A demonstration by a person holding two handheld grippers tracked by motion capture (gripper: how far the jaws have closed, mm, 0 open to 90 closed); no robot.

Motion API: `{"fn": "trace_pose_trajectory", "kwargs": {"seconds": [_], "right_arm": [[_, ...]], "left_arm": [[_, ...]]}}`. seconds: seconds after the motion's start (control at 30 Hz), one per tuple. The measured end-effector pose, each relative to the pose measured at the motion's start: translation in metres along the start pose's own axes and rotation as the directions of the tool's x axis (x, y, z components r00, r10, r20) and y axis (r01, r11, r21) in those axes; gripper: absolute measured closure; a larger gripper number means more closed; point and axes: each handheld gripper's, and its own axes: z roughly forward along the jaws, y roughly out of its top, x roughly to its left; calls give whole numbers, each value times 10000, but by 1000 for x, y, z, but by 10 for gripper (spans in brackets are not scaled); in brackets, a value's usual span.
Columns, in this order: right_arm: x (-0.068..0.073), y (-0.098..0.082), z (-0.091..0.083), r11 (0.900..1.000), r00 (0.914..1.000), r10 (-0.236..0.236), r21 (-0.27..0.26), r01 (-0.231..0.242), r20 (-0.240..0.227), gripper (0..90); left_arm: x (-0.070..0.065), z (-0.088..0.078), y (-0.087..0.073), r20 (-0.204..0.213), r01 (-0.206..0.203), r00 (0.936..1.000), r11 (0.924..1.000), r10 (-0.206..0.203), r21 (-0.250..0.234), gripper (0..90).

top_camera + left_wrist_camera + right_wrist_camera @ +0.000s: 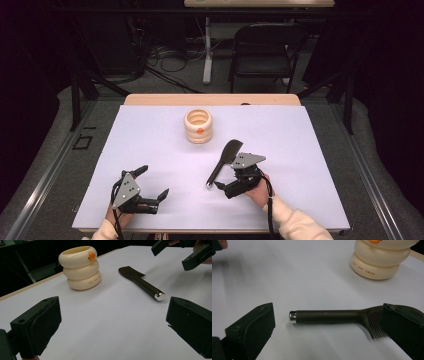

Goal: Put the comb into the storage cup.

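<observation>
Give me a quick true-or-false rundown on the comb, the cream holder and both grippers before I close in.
1. The dark comb lies flat on the table. True.
2. The right gripper is clamped on the comb. False: its jaws stand open by the handle.
3. The cream ringed holder stands upright. True.
4. The comb sits inside the holder. False: it lies apart from it.
5. The left gripper is open and holds nothing. True.

holder (198, 126) at table's (310, 150) far middle, comb (223, 162) in front of it to the right
</observation>
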Motion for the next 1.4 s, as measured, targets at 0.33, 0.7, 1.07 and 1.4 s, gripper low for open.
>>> {"fn": "trace_pose_trajectory", "kwargs": {"seconds": [0.33,0.7,1.07,1.4], "right_arm": [[0,3,8,10000,10000,-26,36,26,-94,0],[1,7,17,9999,9999,24,161,-22,-121,0],[3,10,25,9997,9997,26,253,-20,-235,0],[6,12,32,9995,9998,-67,304,73,-195,166]], "left_arm": [[0,1,0,24,-11,10000,10000,11,58,0],[0,1,0,39,-8,10000,10000,7,97,0],[1,1,0,-3,36,10000,9999,-36,144,0],[1,1,0,-55,46,10000,9998,-45,183,0]]}}
